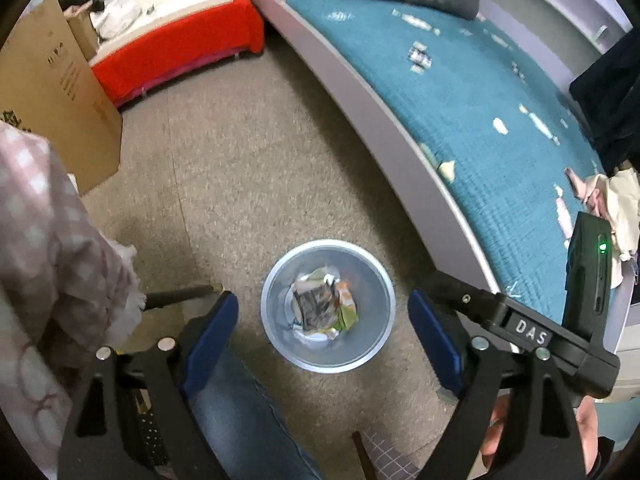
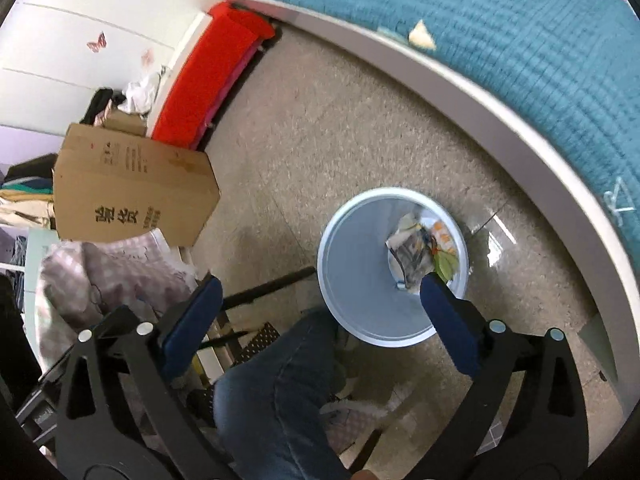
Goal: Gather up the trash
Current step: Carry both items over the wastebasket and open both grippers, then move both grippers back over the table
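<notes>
1. Left wrist view: left gripper [image 1: 322, 318], jaws spread wide, nothing between the pads. Grey bin [image 1: 280, 280] on the floor directly beneath, centred in the gap; crumpled wrappers [image 1: 324, 308] lie inside. Right gripper [image 1: 520, 328] at 3 o'clock.
2. Right wrist view: right gripper [image 2: 320, 300], jaws wide, empty. Bin [image 2: 352, 264] at 1 o'clock; wrappers [image 2: 420, 248] inside, toward its 3 o'clock wall. Judged: the left gripper is the better centred over the bin.

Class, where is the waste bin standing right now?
The waste bin stands on the floor beside the bed frame, framed between the open left tongs in the left wrist view, with crumpled wrappers inside.
</notes>
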`<state>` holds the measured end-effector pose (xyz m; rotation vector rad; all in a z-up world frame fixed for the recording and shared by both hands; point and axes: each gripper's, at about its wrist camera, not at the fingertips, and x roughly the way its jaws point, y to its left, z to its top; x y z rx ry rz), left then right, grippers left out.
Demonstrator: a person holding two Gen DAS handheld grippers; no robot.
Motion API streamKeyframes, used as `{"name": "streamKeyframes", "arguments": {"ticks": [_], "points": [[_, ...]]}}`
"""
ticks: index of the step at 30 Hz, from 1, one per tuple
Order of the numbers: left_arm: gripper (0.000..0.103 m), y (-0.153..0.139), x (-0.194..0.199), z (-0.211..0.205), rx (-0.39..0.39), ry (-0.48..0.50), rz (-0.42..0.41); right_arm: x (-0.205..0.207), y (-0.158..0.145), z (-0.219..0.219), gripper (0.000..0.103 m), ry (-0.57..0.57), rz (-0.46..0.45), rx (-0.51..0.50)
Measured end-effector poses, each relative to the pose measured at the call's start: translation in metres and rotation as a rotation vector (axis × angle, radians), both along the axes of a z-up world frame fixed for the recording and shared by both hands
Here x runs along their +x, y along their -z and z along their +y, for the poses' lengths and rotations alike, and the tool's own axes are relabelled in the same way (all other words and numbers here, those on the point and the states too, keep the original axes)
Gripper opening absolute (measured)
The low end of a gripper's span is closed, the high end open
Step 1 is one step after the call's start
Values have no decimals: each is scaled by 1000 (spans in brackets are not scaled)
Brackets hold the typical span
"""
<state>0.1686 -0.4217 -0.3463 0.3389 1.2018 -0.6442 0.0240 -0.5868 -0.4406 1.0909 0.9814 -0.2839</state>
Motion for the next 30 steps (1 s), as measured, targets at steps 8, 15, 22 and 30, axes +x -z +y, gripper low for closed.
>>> {"name": "streamKeyframes", "arguments": {"ticks": [8,15,22,30], "points": [[87,-79,-19,25,-128,12,-139,-9,-74,2,97,37,-110,-103],[88,-145,-31,69,-217,-22,-263,3,-154,33,97,-29,-237,-198],[89,-195,-38,144,-304,-122,-362,29,-223,91,97,-155,-348,-286],[91,-231,-41,253,-345,-282,-476,66,-278,181,97,-354,-433,-350]]}}
